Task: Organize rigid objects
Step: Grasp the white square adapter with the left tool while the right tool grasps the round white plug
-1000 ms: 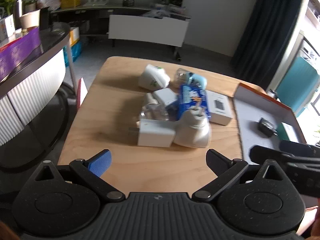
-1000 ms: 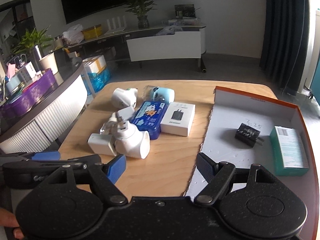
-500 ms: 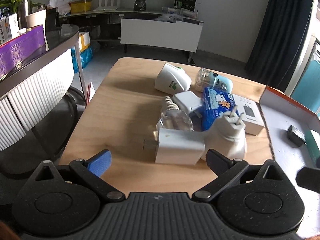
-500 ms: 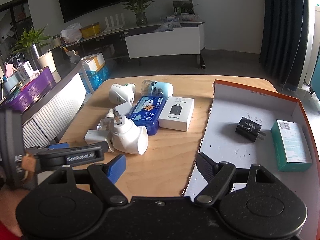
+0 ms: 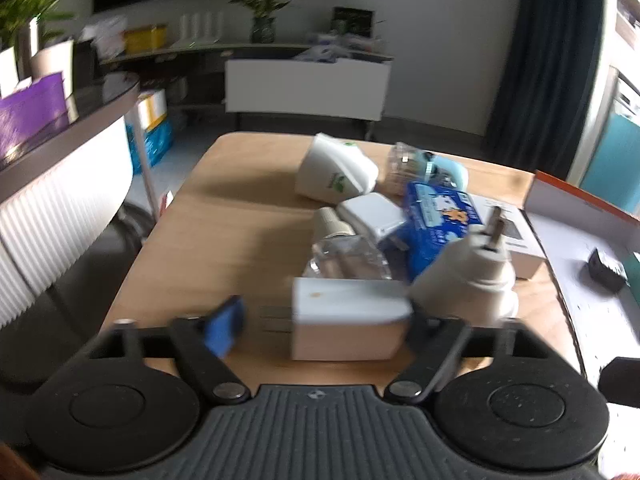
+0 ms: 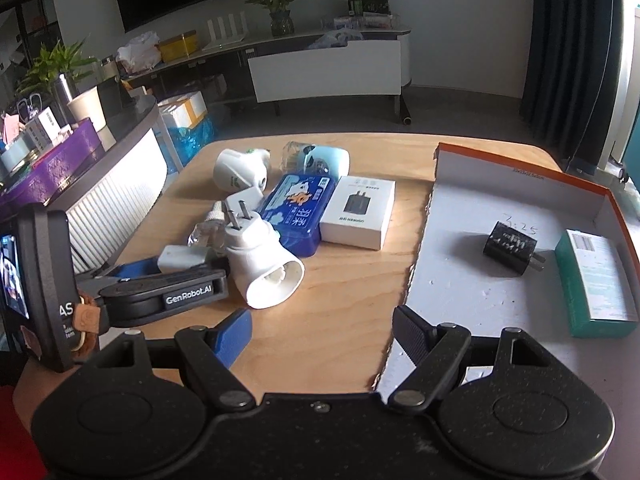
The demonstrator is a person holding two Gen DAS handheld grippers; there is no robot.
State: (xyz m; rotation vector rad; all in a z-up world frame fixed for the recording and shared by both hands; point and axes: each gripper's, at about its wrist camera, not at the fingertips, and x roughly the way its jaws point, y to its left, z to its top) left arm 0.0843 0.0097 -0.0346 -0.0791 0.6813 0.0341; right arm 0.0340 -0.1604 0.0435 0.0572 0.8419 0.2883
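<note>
Two items, black plug (image 6: 510, 247) and green box (image 6: 596, 280), sit in tray (image 6: 520, 172); pile remains on table (image 5: 224, 240); left gripper (image 5: 320, 326) closing around white charger (image 5: 348, 316), not yet clamped; right gripper (image 6: 322, 336) released, empty.

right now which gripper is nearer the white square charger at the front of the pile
Left. The left gripper has the white charger between its jaws, which have just been closing. The right gripper hangs open and empty over the table edge beside the box lid.
</note>
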